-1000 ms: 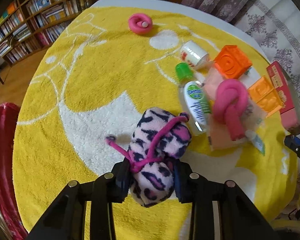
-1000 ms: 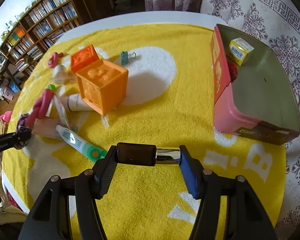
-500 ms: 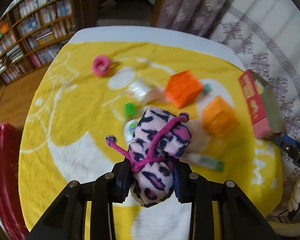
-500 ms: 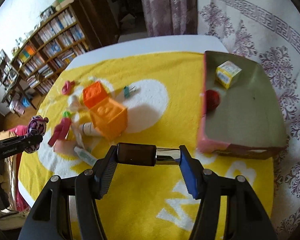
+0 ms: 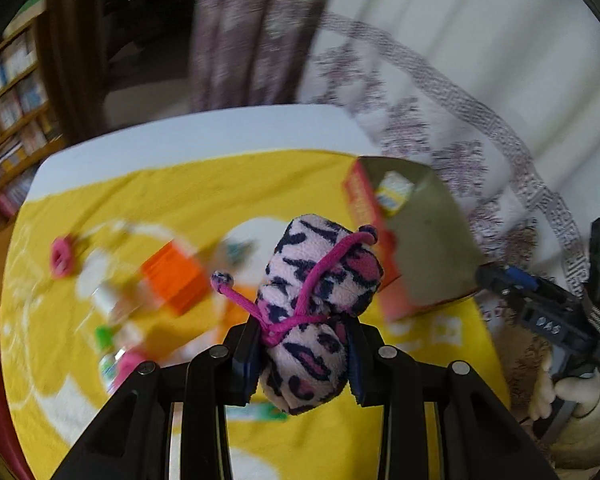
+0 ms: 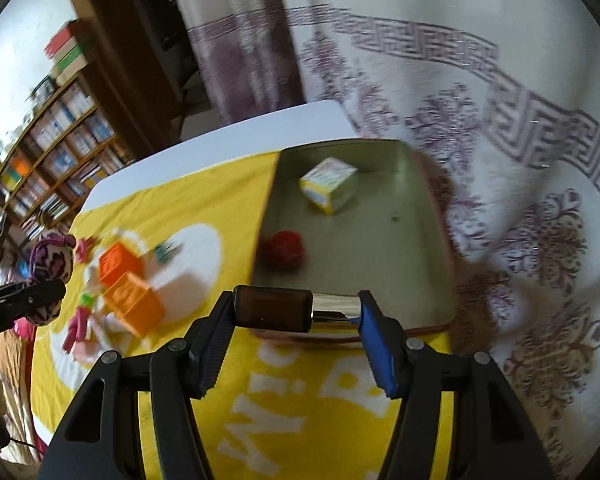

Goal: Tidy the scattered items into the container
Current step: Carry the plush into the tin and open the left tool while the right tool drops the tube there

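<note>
My left gripper (image 5: 304, 356) is shut on a pink leopard-print plush pouch (image 5: 316, 292) tied with a magenta cord, held above the yellow rug (image 5: 180, 200). The red tin container (image 5: 416, 240) lies just beyond it to the right. My right gripper (image 6: 296, 312) is shut on a dark brown tube with a silver cap (image 6: 276, 312), held crosswise over the near edge of the container (image 6: 420, 216). Inside the tin lie a small yellow and white box (image 6: 328, 184) and a red ball (image 6: 284, 248). The left gripper with the pouch (image 6: 52, 264) shows at the far left.
Two orange cubes (image 6: 128, 288), a pink ring (image 5: 62, 258), a green-capped bottle (image 6: 86, 300) and other small items lie scattered on the rug. A patterned curtain (image 6: 500, 120) hangs behind the tin. Bookshelves (image 6: 52, 152) stand at the far left. A person's hand (image 5: 572, 392) holds the right gripper.
Both grippers have risen and swung right toward the tin, each keeping its grip. The tin has come closer in both views and the scattered items have slid to the left.
</note>
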`<state>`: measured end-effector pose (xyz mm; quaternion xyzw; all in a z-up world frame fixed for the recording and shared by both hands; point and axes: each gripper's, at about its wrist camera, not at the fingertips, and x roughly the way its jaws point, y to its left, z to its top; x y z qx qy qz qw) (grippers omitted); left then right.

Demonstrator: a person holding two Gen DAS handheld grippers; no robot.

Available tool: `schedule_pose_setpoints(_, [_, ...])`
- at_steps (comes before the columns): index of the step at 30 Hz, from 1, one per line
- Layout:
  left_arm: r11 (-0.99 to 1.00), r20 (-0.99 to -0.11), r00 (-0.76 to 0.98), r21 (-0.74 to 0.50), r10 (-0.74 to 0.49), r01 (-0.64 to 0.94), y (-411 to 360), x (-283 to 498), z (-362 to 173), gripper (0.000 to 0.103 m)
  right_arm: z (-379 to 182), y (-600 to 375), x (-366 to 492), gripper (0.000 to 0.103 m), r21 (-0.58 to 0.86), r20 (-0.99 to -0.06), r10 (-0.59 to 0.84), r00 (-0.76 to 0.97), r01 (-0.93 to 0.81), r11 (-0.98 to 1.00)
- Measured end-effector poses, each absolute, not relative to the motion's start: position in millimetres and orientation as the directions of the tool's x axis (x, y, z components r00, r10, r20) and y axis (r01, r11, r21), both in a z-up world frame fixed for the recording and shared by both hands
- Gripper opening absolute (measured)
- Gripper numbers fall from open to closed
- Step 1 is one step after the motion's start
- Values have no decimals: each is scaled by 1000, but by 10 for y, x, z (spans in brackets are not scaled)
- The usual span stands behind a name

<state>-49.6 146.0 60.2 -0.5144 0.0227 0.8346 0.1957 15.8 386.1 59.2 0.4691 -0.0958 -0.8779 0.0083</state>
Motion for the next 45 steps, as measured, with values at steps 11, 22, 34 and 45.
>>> schedule_pose_setpoints(11, [-834, -854, -334, -185, 398, -520, 2601, -718, 676, 36, 639, 4266, 55, 64, 184, -808, -93, -582, -98, -978])
schedule_pose_setpoints(22, [-793, -822, -300, -267, 484, -548, 3020, -853, 754, 81, 553, 4509, -66, 79, 226, -810, -115, -574, -126, -966])
schedule_pose_setpoints(34, [-848, -844, -311, -269, 436, -457, 2696, -908, 678, 81, 456, 4435, -87, 79, 242, -826, -142, -545, -116, -963])
schedule_pose_setpoints(45, [-870, -850, -330, -256, 410, -421, 2376, -802, 679, 81, 509, 4180, -27, 79, 235, -828, -154, -538, -84, -968])
